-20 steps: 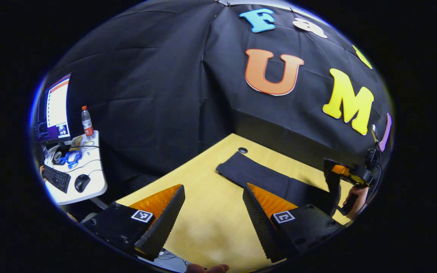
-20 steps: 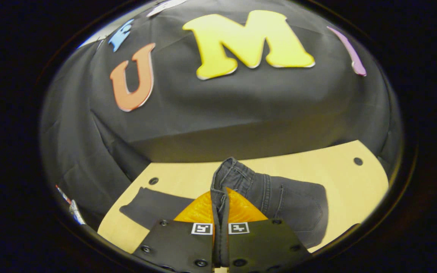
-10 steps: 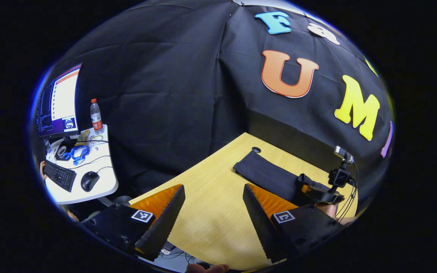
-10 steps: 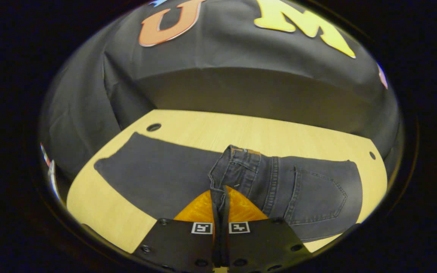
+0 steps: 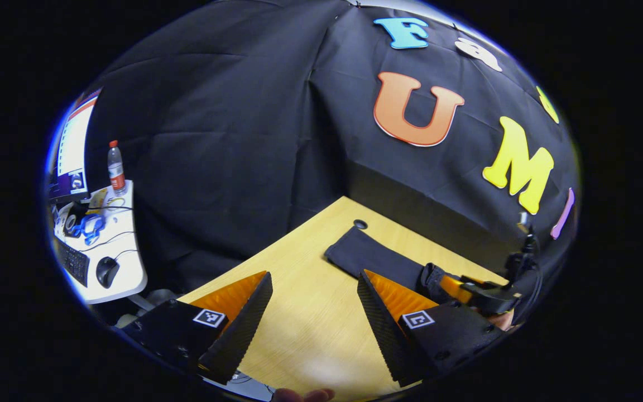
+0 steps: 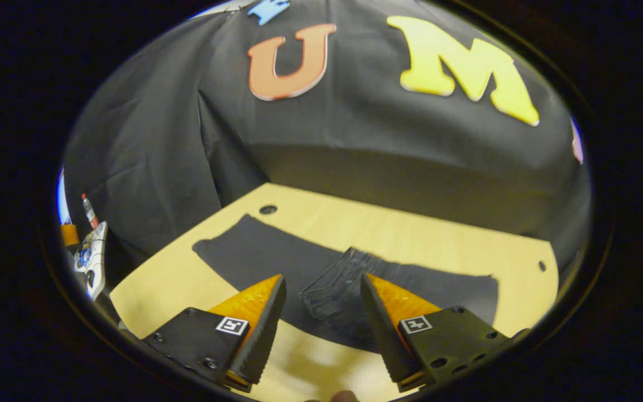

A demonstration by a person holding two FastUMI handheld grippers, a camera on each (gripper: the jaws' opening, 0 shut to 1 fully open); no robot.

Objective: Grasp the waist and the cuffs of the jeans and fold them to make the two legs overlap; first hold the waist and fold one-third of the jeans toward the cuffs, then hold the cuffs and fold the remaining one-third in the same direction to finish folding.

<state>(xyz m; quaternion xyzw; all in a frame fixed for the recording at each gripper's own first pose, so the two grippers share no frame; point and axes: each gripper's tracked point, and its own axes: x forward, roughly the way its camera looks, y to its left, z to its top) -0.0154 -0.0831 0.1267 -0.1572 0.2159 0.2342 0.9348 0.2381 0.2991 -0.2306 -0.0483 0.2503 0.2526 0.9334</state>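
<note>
Dark denim jeans (image 6: pixel 355 279) lie long-ways across the wooden table (image 6: pixel 411 234), waist already folded onto the legs.
We hold both grippers with fingers apart, gripping nothing: our right gripper (image 6: pixel 321 329) hangs just above the folded waist, while our left gripper (image 5: pixel 313 318) is nearer the cuffs (image 5: pixel 355 251), so we judge it takes them.

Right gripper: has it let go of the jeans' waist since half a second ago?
Yes. The right gripper now stands open, and the waist lies folded onto the legs of the jeans on the table.
</note>
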